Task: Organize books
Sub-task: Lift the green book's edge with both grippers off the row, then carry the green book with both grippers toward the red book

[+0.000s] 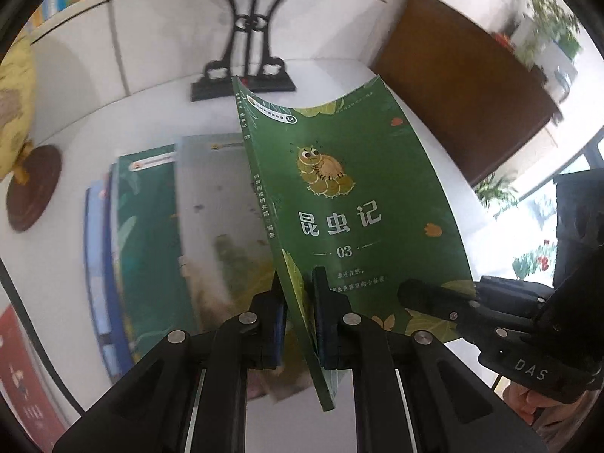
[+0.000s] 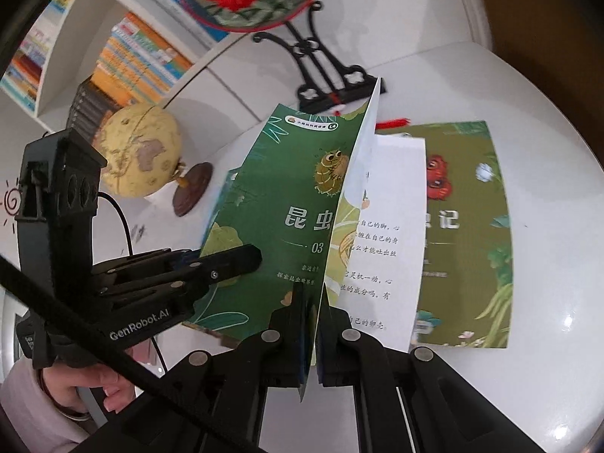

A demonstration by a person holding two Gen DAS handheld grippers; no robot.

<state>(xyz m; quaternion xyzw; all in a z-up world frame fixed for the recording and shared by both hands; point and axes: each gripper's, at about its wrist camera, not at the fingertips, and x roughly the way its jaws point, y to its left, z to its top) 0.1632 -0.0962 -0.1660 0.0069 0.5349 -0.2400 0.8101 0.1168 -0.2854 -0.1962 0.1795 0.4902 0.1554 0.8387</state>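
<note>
Clamping both tools, left and right, pinch green book titled "昆虫记 03".

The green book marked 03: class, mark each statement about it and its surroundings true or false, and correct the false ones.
1. The green book is clamped by the left gripper. True.
2. The right gripper is open and touches nothing. False: it is shut on the same book's lower edge.
3. The book lies flat and closed on the table. False: it is held up on edge above the white table, with pages fanning open.
4. A globe stands on the table. True.
5. No other books are on the table. False: a stack of books lies beside it.
</note>
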